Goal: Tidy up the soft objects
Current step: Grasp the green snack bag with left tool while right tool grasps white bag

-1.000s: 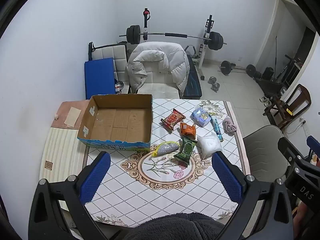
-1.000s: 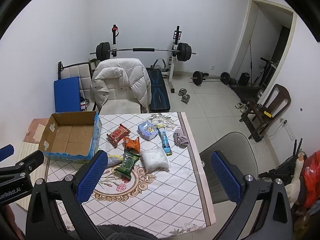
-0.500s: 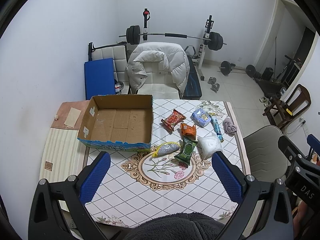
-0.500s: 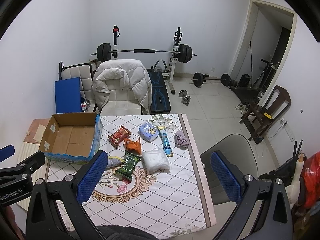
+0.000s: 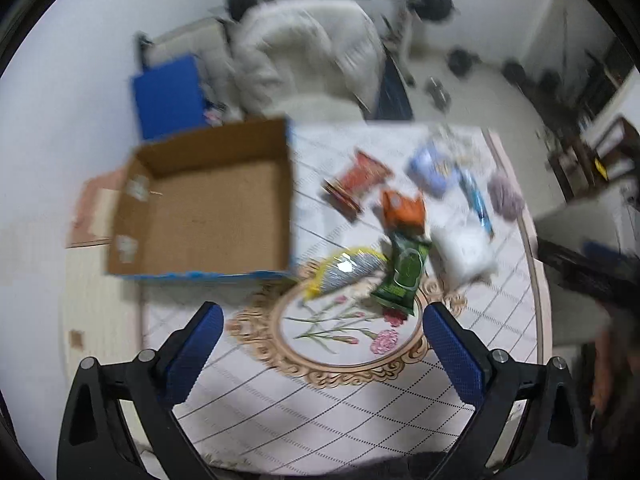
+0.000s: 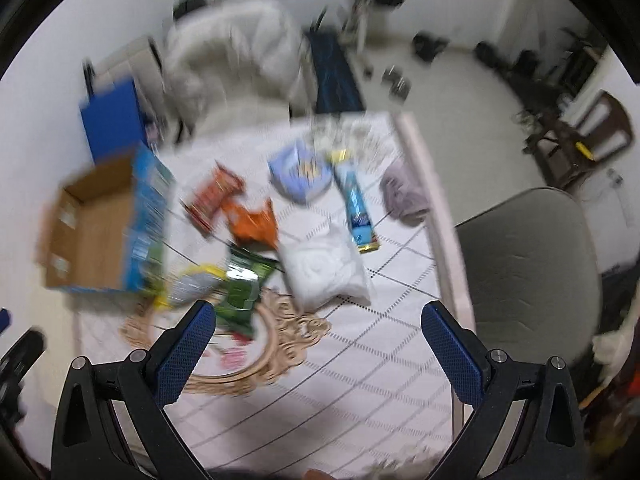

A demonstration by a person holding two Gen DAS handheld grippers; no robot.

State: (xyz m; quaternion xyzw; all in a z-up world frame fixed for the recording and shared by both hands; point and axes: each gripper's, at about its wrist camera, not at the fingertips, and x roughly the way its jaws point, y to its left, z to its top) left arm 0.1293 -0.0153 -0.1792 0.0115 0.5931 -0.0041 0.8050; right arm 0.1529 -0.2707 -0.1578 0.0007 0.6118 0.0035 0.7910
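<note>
An empty cardboard box (image 5: 208,204) stands on the left of the patterned table (image 5: 320,408); it also shows in the right wrist view (image 6: 100,232). To its right lie soft packets: a red one (image 5: 356,180), an orange one (image 5: 402,210), a green one (image 5: 402,268), a silver-yellow one (image 5: 344,268), a white bag (image 5: 464,250), a pale blue pack (image 5: 430,168), a blue tube (image 5: 476,200) and a purple cloth (image 5: 505,196). My left gripper (image 5: 320,344) is open and empty above the table's front. My right gripper (image 6: 318,344) is open and empty, with the white bag (image 6: 324,270) ahead. Both views are blurred.
A grey chair (image 6: 528,264) stands by the table's right edge. Behind the table are a chair with a white jacket (image 5: 304,52), a blue pad (image 5: 168,96) and gym weights on the floor (image 5: 460,60).
Both grippers have dropped and moved forward toward the table, so the box and packets look larger. Both views are now motion-blurred. Nothing was grasped.
</note>
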